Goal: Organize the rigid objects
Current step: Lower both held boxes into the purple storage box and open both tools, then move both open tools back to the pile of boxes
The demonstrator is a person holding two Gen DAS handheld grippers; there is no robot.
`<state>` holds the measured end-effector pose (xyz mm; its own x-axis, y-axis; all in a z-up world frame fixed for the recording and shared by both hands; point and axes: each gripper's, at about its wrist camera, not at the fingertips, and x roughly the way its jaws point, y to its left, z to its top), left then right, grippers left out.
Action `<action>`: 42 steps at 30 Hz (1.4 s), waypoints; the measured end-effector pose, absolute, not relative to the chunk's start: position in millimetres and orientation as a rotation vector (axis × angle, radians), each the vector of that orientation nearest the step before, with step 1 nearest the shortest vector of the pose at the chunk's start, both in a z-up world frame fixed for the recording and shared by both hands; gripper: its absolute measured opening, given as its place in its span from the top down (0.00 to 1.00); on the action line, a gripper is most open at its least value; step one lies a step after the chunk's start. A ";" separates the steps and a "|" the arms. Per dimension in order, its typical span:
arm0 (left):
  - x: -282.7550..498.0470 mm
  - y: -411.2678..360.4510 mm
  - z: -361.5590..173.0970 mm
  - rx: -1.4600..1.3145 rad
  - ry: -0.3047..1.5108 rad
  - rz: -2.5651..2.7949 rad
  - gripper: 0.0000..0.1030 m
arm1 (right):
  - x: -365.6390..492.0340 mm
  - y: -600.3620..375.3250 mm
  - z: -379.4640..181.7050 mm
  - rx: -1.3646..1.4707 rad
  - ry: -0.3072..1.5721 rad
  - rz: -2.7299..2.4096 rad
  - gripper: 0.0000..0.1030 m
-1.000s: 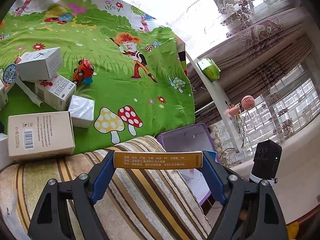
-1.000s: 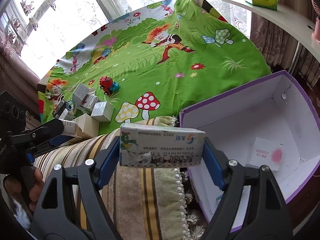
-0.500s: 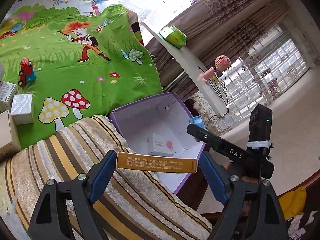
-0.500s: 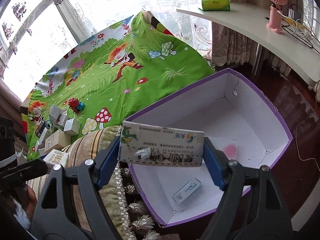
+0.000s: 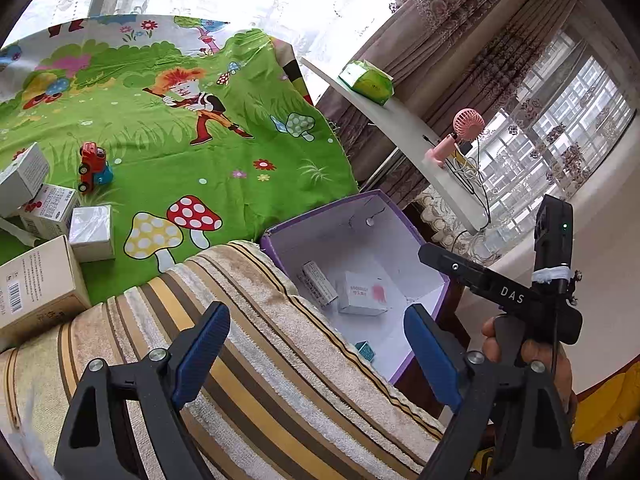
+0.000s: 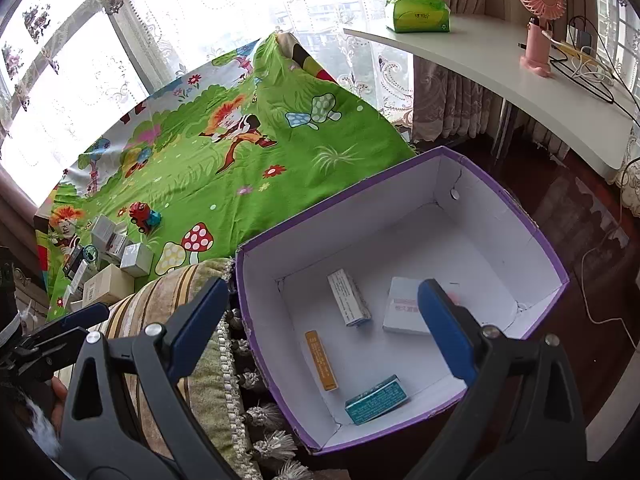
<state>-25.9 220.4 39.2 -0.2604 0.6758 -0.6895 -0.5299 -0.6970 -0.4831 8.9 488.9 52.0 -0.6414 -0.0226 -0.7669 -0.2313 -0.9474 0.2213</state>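
Observation:
A purple box (image 6: 552, 268) with a white inside stands on the floor beside the bed. In it lie an orange slim box (image 6: 321, 359), a white long box (image 6: 349, 298), a teal box (image 6: 376, 399) and a white flat box (image 6: 404, 310). My right gripper (image 6: 322, 332) is open and empty above the box. My left gripper (image 5: 316, 354) is open and empty over the striped blanket (image 5: 256, 360), by the purple box (image 5: 280, 232). Several boxes (image 5: 36, 280) and a red toy car (image 5: 91, 166) lie on the green sheet.
A white curved desk (image 6: 500, 76) holds a green tissue pack (image 6: 418, 14) and a pink fan (image 6: 540, 12). Curtains and windows lie behind. A dark wood floor (image 6: 580, 208) with cables is right of the box. The right gripper's handle (image 5: 500, 296) shows in the left view.
Both grippers have opened and let go of their boxes; the orange slim box and the white long box now lie in the purple box. Both grippers shifted toward the box.

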 end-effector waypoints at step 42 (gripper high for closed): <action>-38.3 -68.3 25.4 -1.340 -0.356 2.713 0.13 | -16.6 344.6 27.6 -1.561 0.034 2.861 0.06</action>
<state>-38.3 -68.3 25.4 -0.6095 0.1871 -0.7704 0.0182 -0.9682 -0.2495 -16.6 344.6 27.6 -0.5356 -0.1130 -0.8369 0.0931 -0.9929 0.0745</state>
